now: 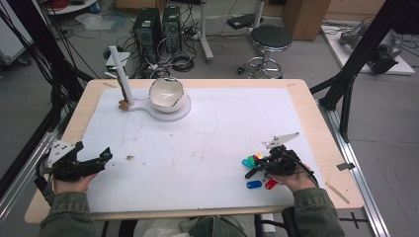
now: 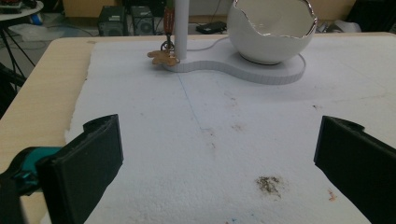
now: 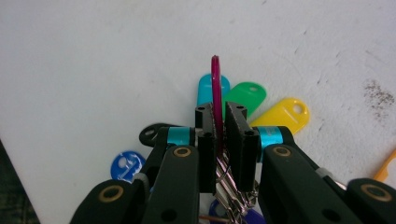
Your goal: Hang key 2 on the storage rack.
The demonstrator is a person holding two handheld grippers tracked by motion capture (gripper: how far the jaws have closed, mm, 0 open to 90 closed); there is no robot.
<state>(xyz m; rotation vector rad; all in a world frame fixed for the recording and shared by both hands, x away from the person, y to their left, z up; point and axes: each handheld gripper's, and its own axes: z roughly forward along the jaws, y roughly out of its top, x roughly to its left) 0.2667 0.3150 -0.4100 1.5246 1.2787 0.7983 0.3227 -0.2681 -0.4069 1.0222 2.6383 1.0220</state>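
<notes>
- Right gripper (image 3: 218,122) pinches the magenta tag (image 3: 215,88) edge-on, low over the fanned tags (image 1: 255,170) near the table's right front corner; left gripper (image 2: 217,154) stands wide, empty.
- Thin grip: the tag could twist out, and the ring (image 3: 229,182) would drag the bunch.
- Open board (image 1: 212,133) lies leftward; the bowl (image 1: 166,94) and post (image 1: 121,74) sit well apart, while the table edge (image 1: 346,197) is near.

floor: grey (image 1: 306,59), cable tangles behind bench
bench: pale wood top (image 1: 316,116), white foam sheet (image 1: 222,128) over it
stool: black round seat, chrome base (image 1: 269,39)
PC towers: two, black (image 1: 157,27)
frame: black struts right (image 1: 360,47)
box: cardboard (image 1: 306,17)
</notes>
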